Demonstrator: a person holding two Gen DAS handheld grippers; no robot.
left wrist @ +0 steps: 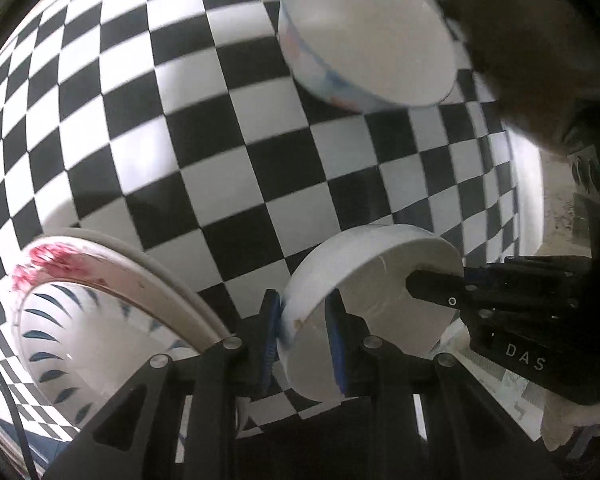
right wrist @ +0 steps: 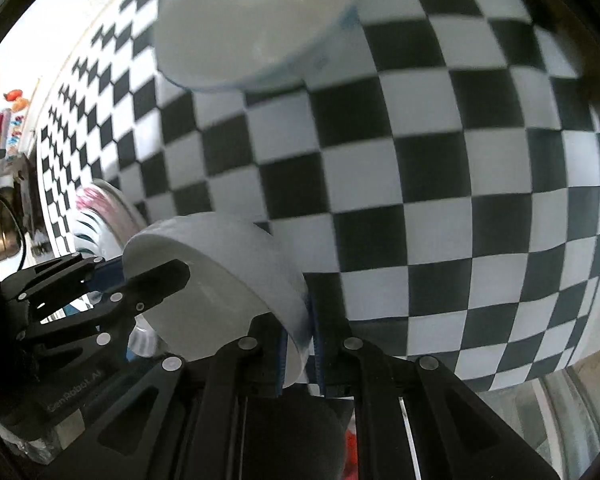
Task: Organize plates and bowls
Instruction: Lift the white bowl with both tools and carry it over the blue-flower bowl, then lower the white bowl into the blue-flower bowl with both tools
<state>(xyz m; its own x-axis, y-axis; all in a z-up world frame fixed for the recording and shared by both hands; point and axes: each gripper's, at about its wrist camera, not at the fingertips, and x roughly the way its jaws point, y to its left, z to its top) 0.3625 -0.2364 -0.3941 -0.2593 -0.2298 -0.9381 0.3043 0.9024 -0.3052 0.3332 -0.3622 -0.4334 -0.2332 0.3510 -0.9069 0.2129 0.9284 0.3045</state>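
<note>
The left gripper (left wrist: 306,344) is built of matte black angular links with triangular cut-outs, joined by round silver screws at the pivots. Its fingers (left wrist: 270,344) carry ribbed blue pads on their inner faces. A thin black cable runs along the lower left edge of that view.

The right gripper (right wrist: 310,350) has the same black frame, silver screw heads and blue pads (right wrist: 282,360). Seen from the left wrist camera, its body bears the white letters "DAS" and a small white ring mark on one finger. Faint lettering on the left gripper's body, seen from the right wrist camera, is too blurred to read.
</note>
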